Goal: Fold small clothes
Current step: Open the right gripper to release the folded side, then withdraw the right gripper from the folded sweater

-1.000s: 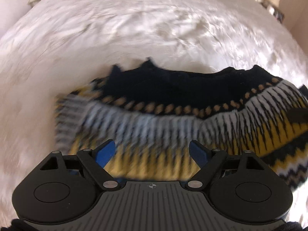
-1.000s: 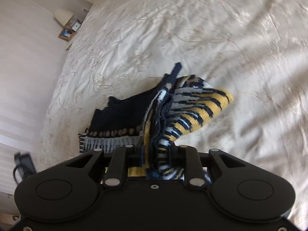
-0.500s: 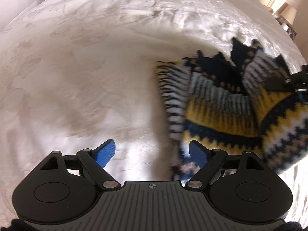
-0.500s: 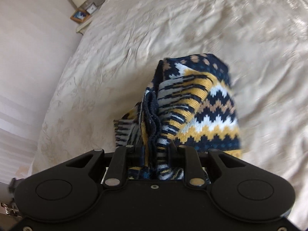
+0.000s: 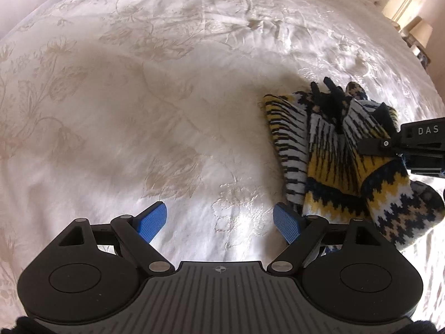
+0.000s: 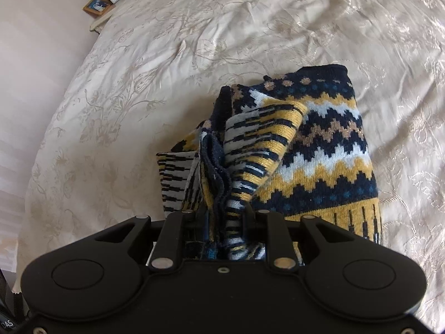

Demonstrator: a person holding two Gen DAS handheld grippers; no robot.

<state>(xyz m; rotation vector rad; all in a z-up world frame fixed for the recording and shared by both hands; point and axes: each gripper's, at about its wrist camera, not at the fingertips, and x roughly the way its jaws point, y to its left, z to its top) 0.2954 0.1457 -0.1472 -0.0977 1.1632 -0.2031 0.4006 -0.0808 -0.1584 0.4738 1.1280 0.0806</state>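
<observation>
Lettering "DAS" marks right hand-held gripper (image 5: 395, 144) pinching sweater (image 5: 328, 150).

Bright daylight washes the bedspread (image 5: 172, 89), sheen glaring on its creases; soft shadow pools beside the sweater (image 6: 314, 150). Both views sharp now, fisheye bending the edges, corners dark.

Patterned sweater (image 6: 319, 150) on cream bedspread (image 6: 194, 41)
</observation>
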